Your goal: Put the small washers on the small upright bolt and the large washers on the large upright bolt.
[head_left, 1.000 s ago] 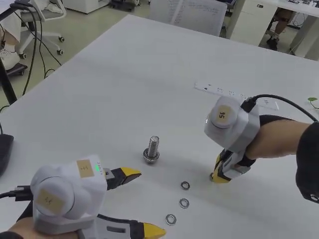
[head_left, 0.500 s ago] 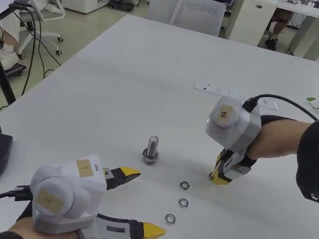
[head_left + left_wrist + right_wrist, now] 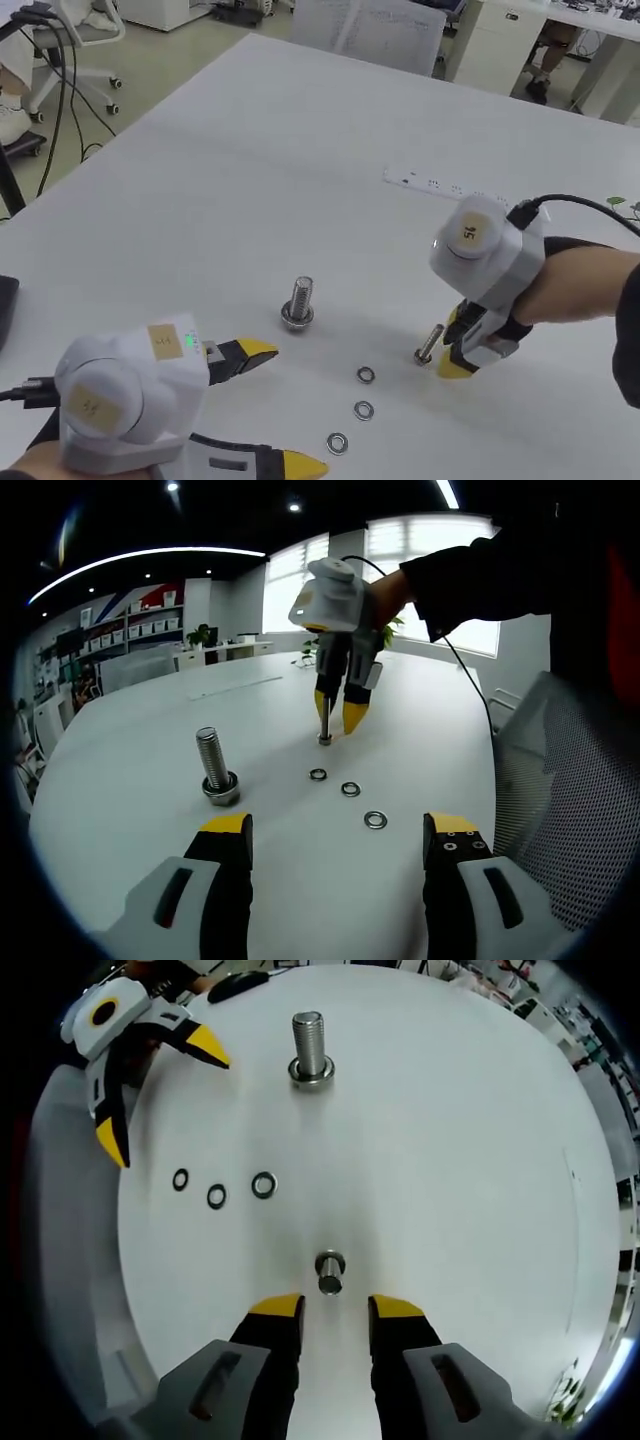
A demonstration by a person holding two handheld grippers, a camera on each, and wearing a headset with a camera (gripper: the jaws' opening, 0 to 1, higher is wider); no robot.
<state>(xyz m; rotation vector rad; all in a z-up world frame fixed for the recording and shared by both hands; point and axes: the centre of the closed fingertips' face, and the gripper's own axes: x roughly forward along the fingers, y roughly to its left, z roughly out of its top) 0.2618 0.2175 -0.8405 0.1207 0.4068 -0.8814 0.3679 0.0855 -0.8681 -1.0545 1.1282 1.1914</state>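
Observation:
A large upright bolt (image 3: pixel 298 303) stands mid-table on a wide base. To its right stands a small upright bolt (image 3: pixel 428 344). Three washers (image 3: pixel 364 410) lie flat in a row between and in front of the bolts. My right gripper (image 3: pixel 462 352) hovers just right of the small bolt, open, jaws a little apart. In the right gripper view the small bolt (image 3: pixel 329 1271) sits just ahead of my right gripper (image 3: pixel 336 1308), untouched. My left gripper (image 3: pixel 280 407) rests at the near left, open and holding nothing. In the left gripper view the washers (image 3: pixel 350 789) lie just beyond my left gripper (image 3: pixel 340 825).
A white power strip (image 3: pixel 440 186) lies on the white table (image 3: pixel 200 180) behind the right gripper, whose black cable (image 3: pixel 580 205) trails off right. Office chairs and desks stand beyond the far edge. The table's left edge runs diagonally past the left gripper.
The right gripper has drawn back to the right off the small bolt, which now stands free and upright. The left gripper has stayed put. The head camera has shifted slightly.

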